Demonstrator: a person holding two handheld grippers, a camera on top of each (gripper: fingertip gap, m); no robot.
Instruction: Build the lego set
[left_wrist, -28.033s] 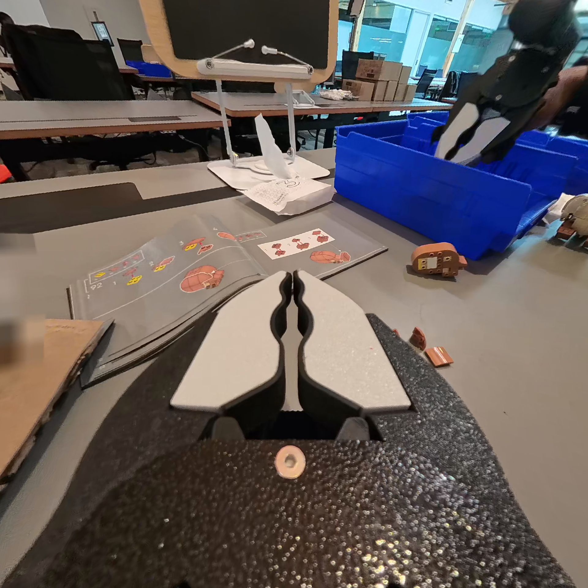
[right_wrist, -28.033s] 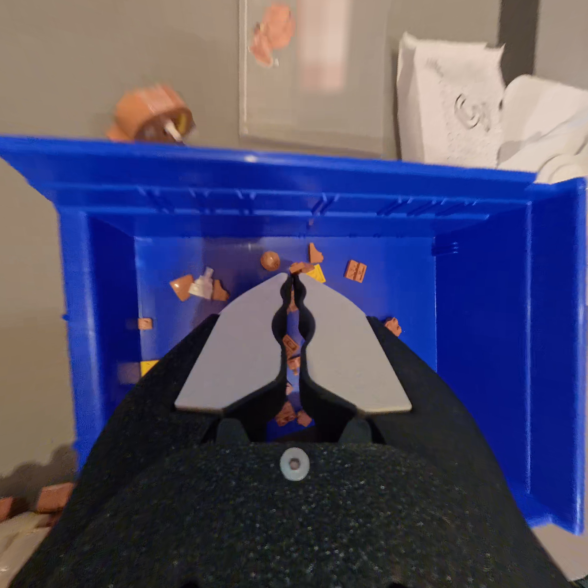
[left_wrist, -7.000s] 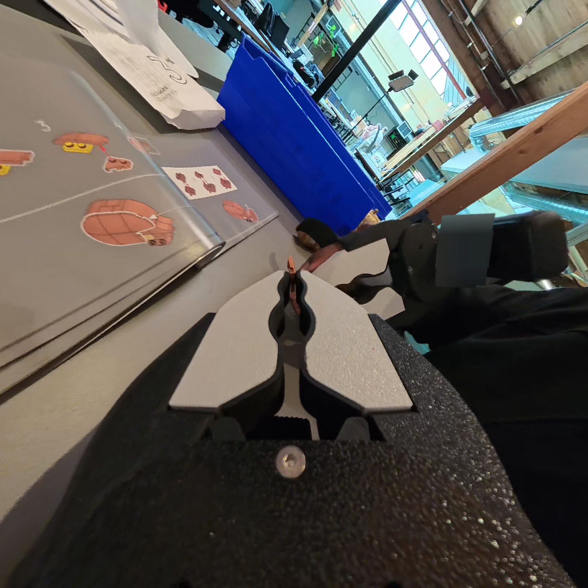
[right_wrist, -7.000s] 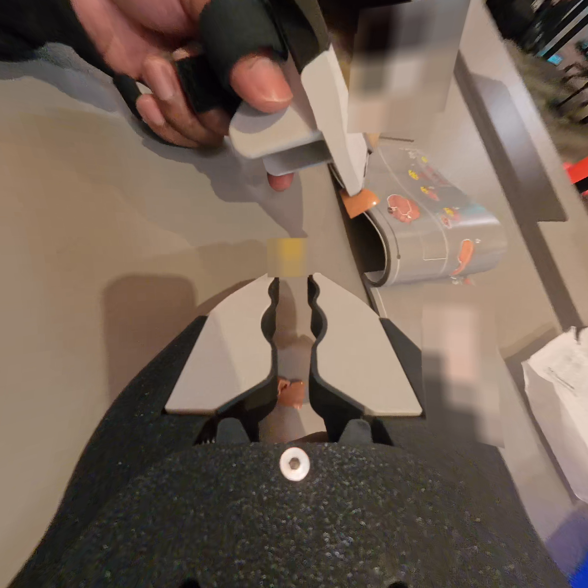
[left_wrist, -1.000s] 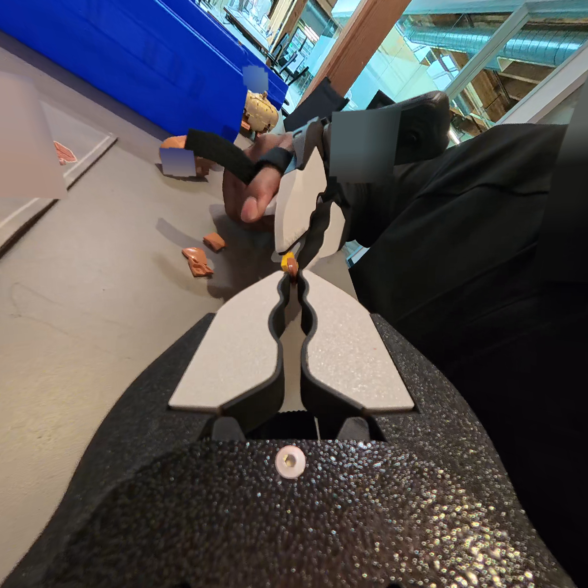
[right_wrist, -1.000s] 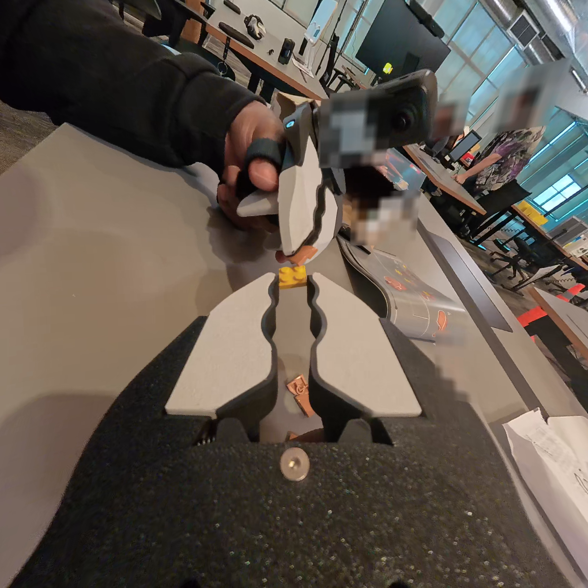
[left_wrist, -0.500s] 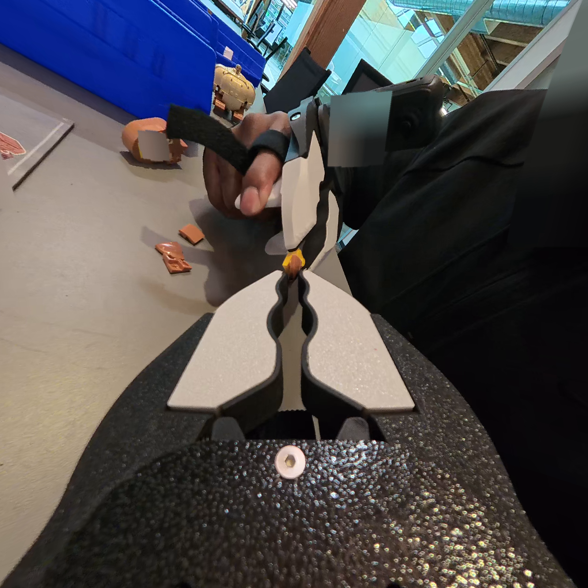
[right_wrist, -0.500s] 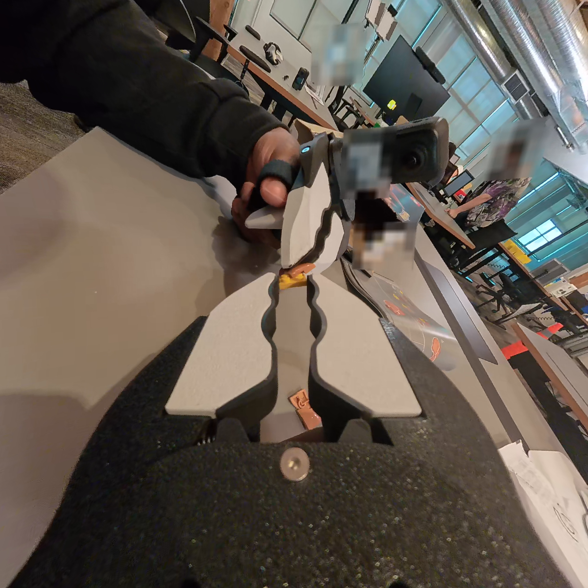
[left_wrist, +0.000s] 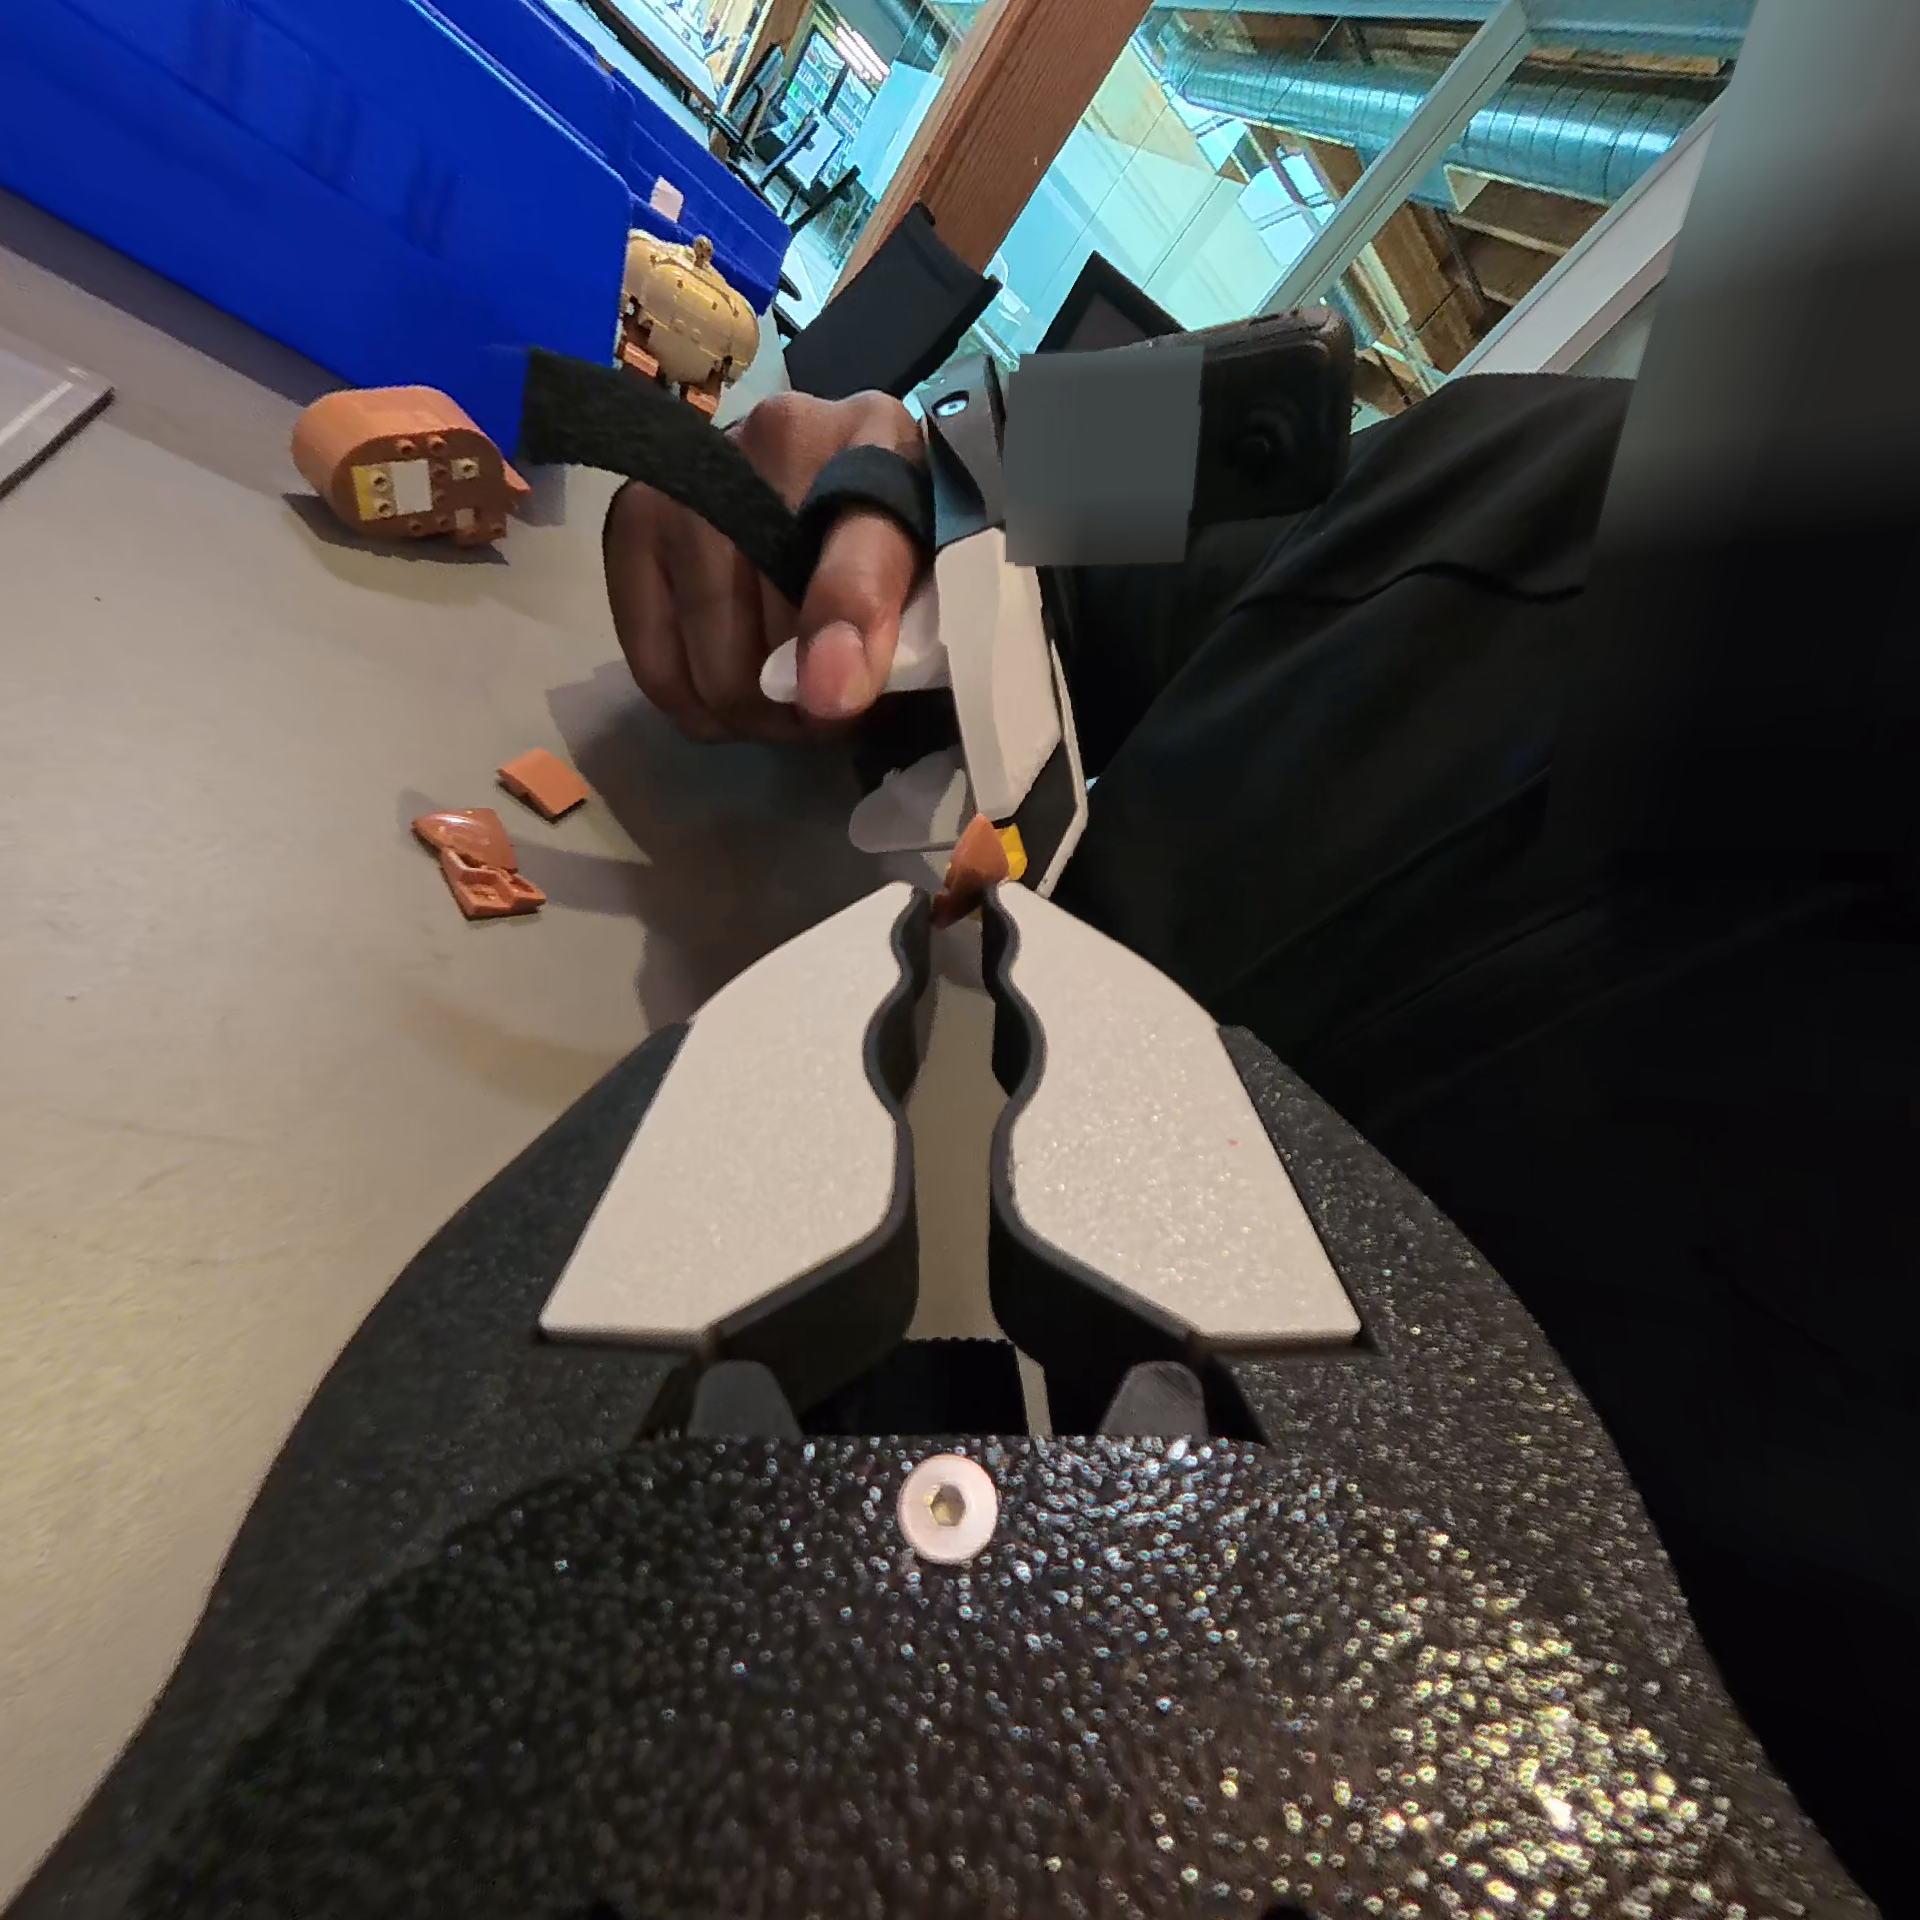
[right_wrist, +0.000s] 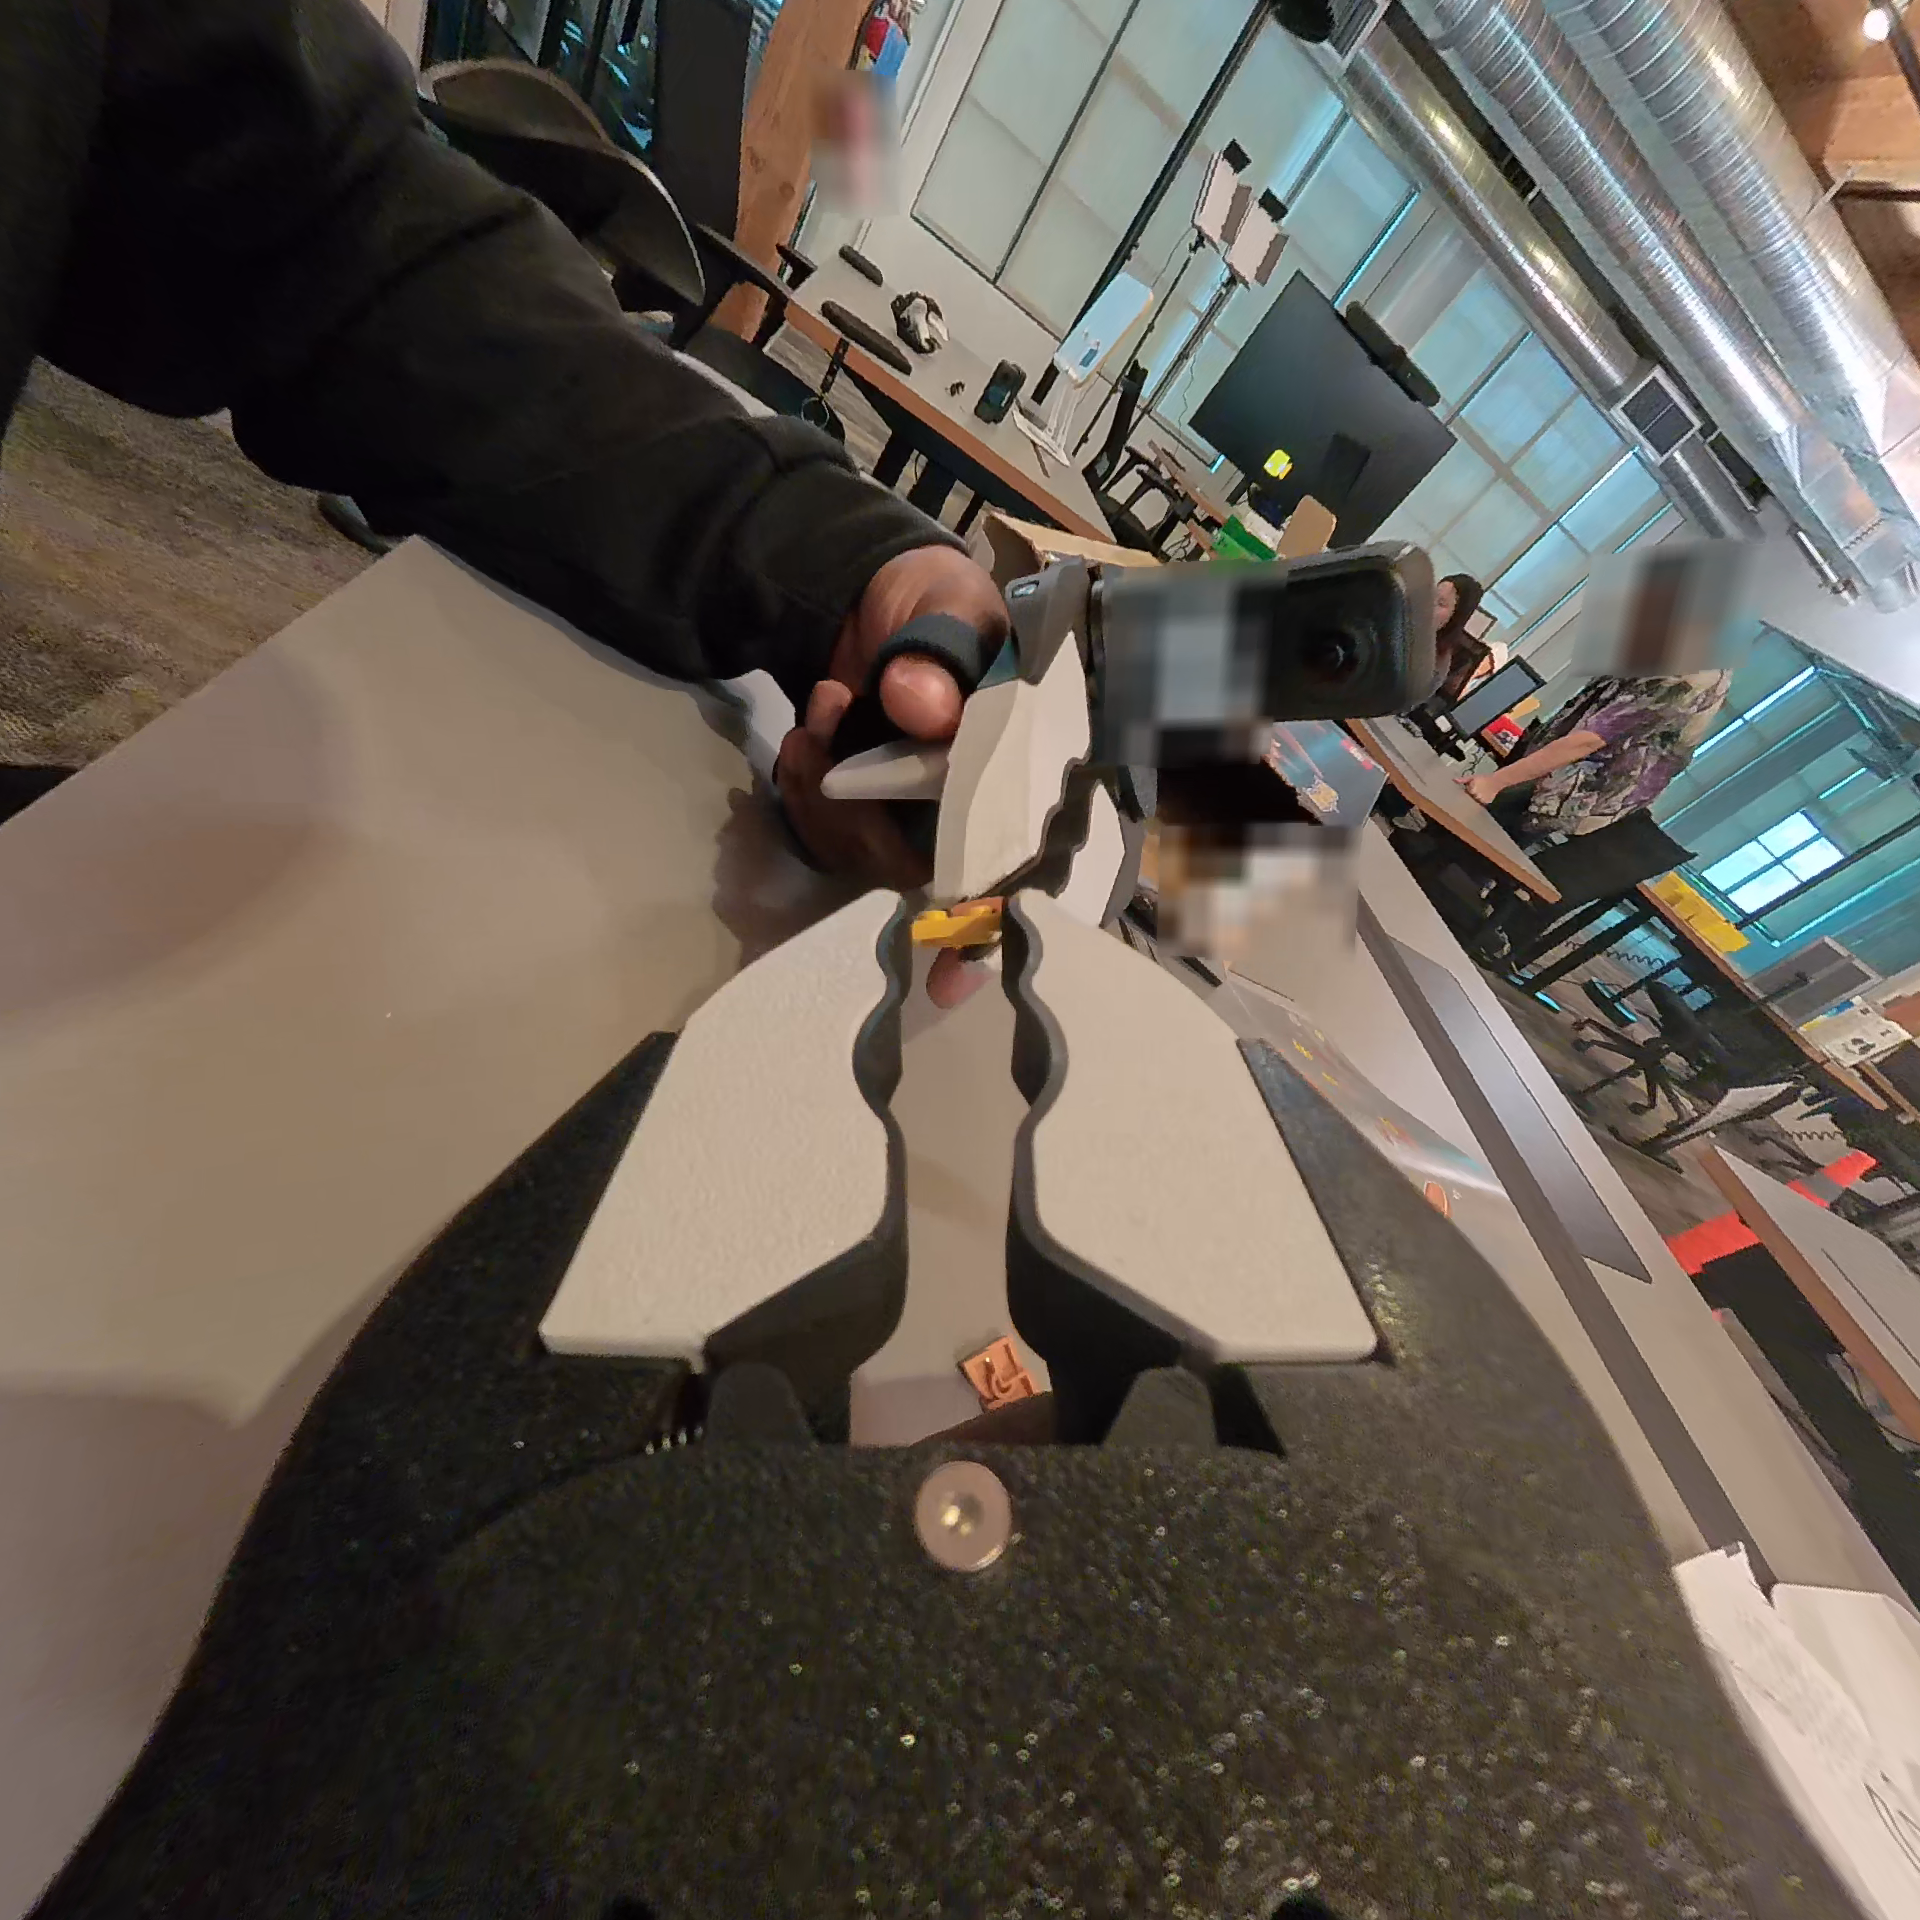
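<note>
Now, in the left wrist view, the left gripper is seen with its jaws a little apart and a small brown piece standing tilted between the tips. Half a second ago the tips were pinched closer on that piece, so the hold looks to have been slackened, though contact at the pads cannot be made out for certain. The piece is joined to a yellow brick, which is carried by the right gripper just beyond. Loose brown pieces are left on the grey table, with a rounded brown assembly beside a blue bin farther off. In the right wrist view, the yellow brick is clamped across the right gripper's fingertips, both pads being pressed on its ends, with the jaws partly open at the brick's width. The left gripper is met tip to tip from above, and a grey booklet is glimpsed behind.
</note>
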